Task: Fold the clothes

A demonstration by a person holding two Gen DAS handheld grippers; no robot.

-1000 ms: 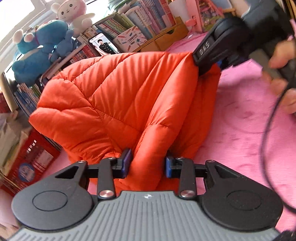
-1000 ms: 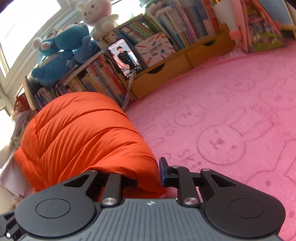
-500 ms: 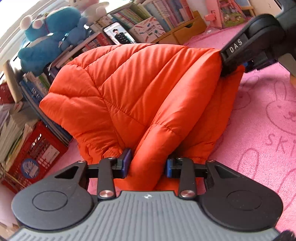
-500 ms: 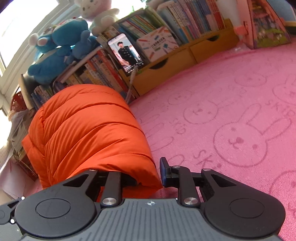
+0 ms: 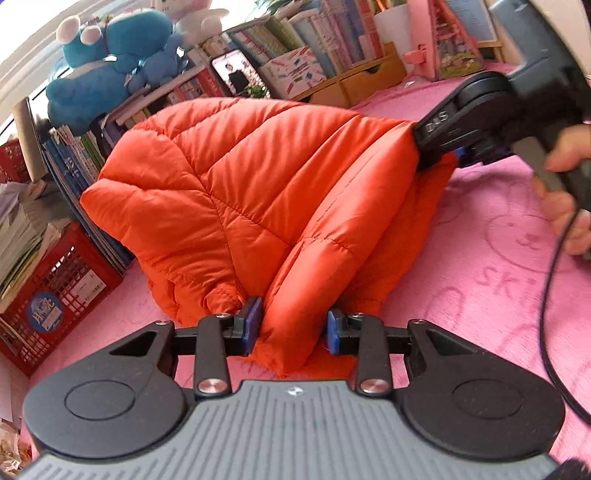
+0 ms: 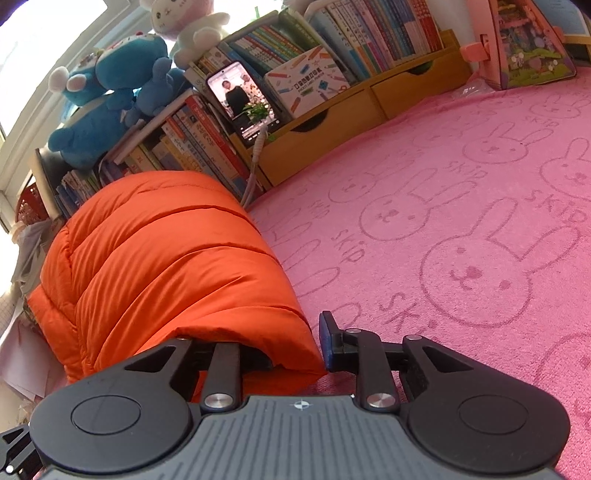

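Orange quilted jacket (image 5: 258, 192); pink rabbit-patterned blanket (image 6: 461, 221).

left gripper (image 5: 291, 326) clamps a fold of the puffy orange quilted jacket (image 5: 258, 192); right gripper (image 6: 291, 347) pinches its far corner, hand (image 5: 565, 192) gripping the handle.

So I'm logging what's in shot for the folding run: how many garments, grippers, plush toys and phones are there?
Garments: 1, the orange puffer jacket
Grippers: 2, left gripper and right gripper
Plush toys: 2, blue plush and white plush
Phones: 1, phone
Total: 6
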